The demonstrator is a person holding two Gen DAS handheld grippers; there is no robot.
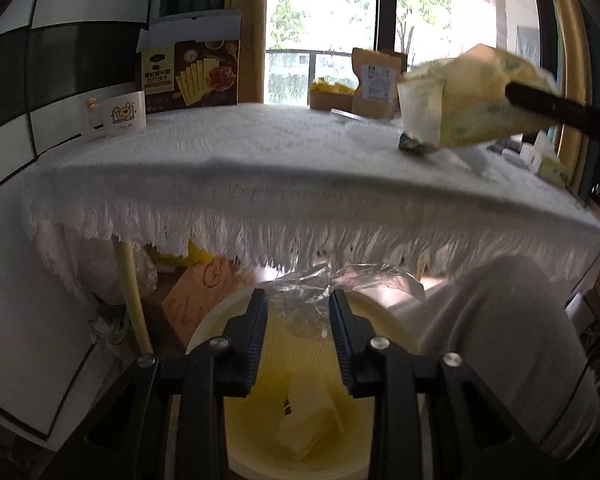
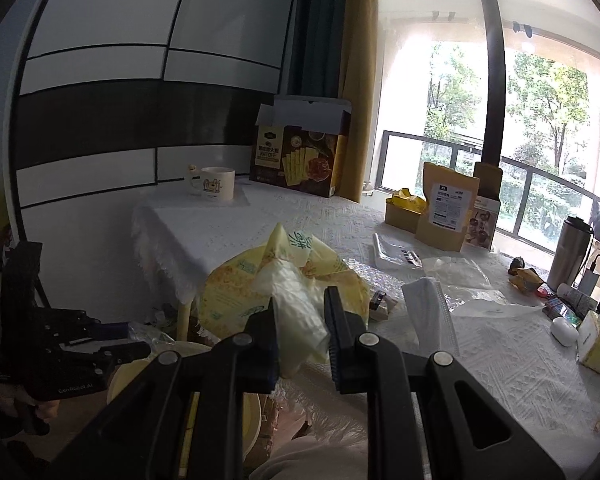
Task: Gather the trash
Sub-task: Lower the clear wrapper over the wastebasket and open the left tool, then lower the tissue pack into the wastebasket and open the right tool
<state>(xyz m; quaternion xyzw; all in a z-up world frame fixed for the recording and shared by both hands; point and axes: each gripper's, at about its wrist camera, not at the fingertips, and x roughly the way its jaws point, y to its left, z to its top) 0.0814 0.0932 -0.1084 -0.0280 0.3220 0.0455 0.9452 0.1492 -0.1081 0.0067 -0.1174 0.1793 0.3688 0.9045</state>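
Note:
Low in the left wrist view, my left gripper (image 1: 298, 300) is shut on a crumpled clear plastic wrapper (image 1: 320, 284). It hangs over a pale yellow bin (image 1: 204, 332) on the floor, just in front of the table's fringe. The bin holds pale yellow scraps (image 1: 312, 416). My right gripper (image 2: 300, 300) is shut on a crumpled yellow tissue-pack wrapper (image 2: 260, 272), held above the table's near corner. The same wrapper (image 1: 472, 96) shows at the upper right of the left wrist view, with one black finger (image 1: 560, 106) of the right gripper on it.
The white-clothed table (image 2: 500, 360) carries a mug (image 2: 216, 188), a cracker box (image 2: 300, 160), kraft bags (image 2: 444, 212), a tissue (image 2: 428, 308), clear film (image 2: 456, 272), a steel tumbler (image 2: 570, 256) and small items. A person's grey-clad knee (image 1: 500, 340) is right of the bin. Bags lie under the table.

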